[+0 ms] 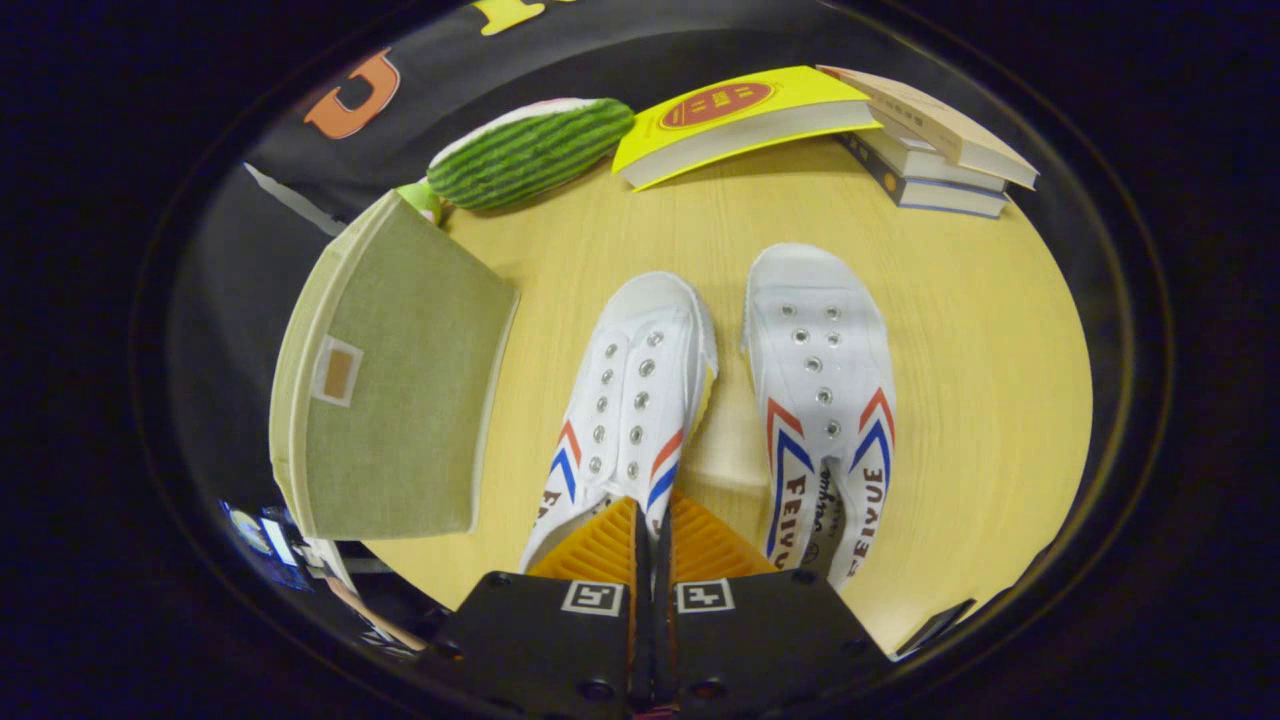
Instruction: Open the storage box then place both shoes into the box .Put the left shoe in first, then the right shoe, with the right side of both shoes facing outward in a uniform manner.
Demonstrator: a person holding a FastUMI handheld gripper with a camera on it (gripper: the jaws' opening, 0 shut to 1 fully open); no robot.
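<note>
Nearest of all, the gripper has its fingers pressed together with only a thin slit between them, and whether they pinch the heel edge of the left shoe just ahead cannot be told. Beneath everything spreads the pale wood tabletop. On its left side stands the storage box, olive fabric with a small tan label, lid closed, just beside the left shoe. The right shoe lies to the right of the fingers, parallel to its mate, both toes pointing far. At the far edge a yellow book leans on a stack of books at far right. A green striped plush toy lies beyond the box.
</note>
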